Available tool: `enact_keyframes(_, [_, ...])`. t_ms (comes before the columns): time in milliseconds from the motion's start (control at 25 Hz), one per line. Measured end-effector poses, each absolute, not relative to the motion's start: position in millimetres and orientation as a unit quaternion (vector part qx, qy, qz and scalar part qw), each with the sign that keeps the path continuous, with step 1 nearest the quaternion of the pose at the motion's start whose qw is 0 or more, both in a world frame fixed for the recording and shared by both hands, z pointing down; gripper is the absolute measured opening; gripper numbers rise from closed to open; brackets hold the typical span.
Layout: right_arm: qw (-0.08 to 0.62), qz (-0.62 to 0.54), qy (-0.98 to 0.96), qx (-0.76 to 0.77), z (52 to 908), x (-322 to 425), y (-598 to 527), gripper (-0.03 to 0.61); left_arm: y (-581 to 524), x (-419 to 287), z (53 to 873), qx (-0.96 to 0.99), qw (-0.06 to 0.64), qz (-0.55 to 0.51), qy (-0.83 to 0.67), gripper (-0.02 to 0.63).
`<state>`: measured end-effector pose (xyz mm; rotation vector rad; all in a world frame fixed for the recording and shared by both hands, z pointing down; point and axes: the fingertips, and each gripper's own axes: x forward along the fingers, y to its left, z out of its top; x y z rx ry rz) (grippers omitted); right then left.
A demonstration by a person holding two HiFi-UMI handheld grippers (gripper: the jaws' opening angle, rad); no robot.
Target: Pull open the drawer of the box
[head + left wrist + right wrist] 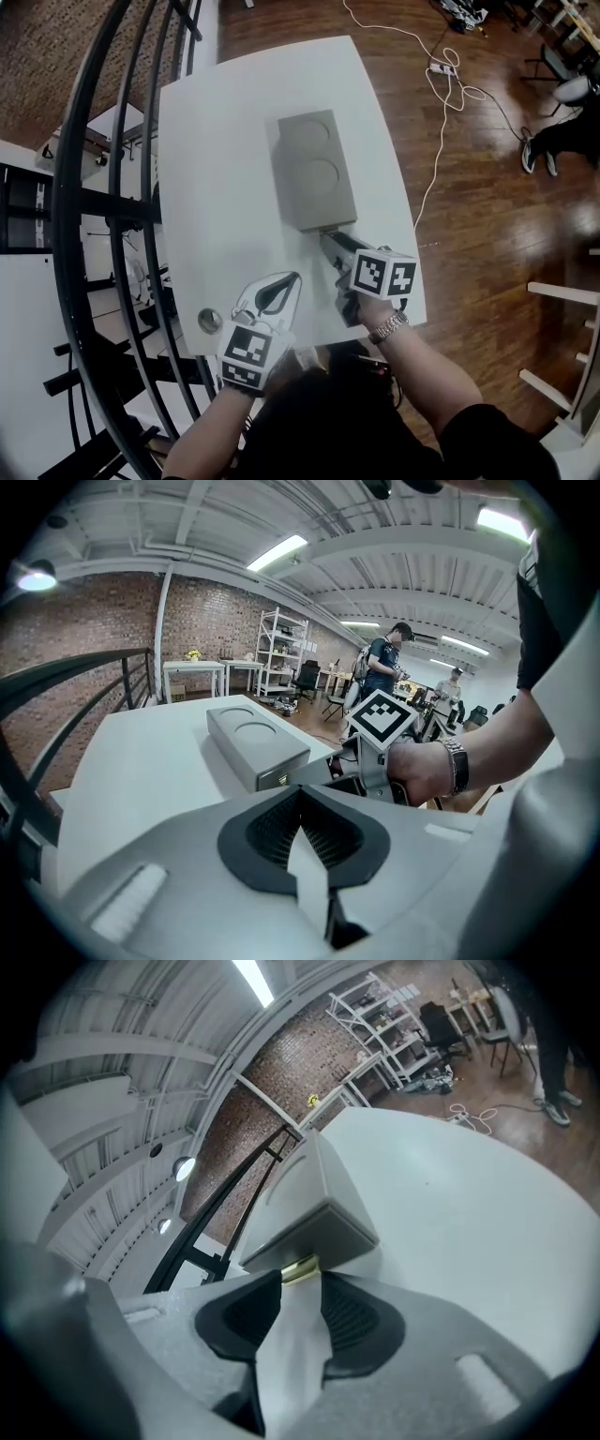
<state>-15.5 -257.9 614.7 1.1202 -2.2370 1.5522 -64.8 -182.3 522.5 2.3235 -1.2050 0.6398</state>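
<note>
A grey box (314, 169) with two round recesses on top lies on the white table (216, 141). Its drawer front faces me and looks flush with the box. My right gripper (328, 239) reaches the near end of the box. In the right gripper view the box (319, 1194) fills the middle, and the small brass drawer handle (300, 1268) sits right at the tips of that gripper (302, 1283), whose pads stand a little apart, open. My left gripper (286, 281) rests low on the table to the left, its tips (300, 794) together with nothing in them. It looks towards the box (253, 738).
A small round metal fitting (209, 321) sits at the table's near left corner. A black curved railing (94, 234) runs along the left. A white cable and power strip (445, 70) lie on the wooden floor to the right. People (382, 672) stand far behind.
</note>
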Motion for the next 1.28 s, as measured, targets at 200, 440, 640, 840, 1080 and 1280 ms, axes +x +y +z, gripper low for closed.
enact_keyframes(200, [0.08,0.542,-0.752,0.367,614.9,-17.9,-262.5,0.119,-184.7,-65.7,525.3,0.838,0.227,0.233,-0.439,0.015])
enact_keyframes(440, [0.063,0.555,-0.748,0.358,613.5,-18.5,-264.3,0.114,-184.1,-64.6,527.4,0.837,0.23,0.233,-0.438,0.015])
enact_keyframes(640, [0.043,0.575,-0.737,0.353,613.7,-17.5,-264.5,0.1,-183.0,-63.3,528.2,0.837,0.231,0.234,-0.438,0.015])
enact_keyframes(840, [0.007,0.606,-0.716,0.347,613.6,-15.9,-266.4,0.079,-181.3,-61.5,527.1,0.837,0.23,0.235,-0.438,0.015])
enact_keyframes(1080, [-0.002,0.615,-0.709,0.345,613.6,-16.0,-263.9,0.072,-177.1,-60.9,526.8,0.836,0.229,0.238,-0.438,0.015])
enact_keyframes(1280, [-0.001,0.616,-0.708,0.346,614.7,-14.2,-258.2,0.072,-174.2,-58.5,526.7,0.837,0.226,0.238,-0.438,0.015])
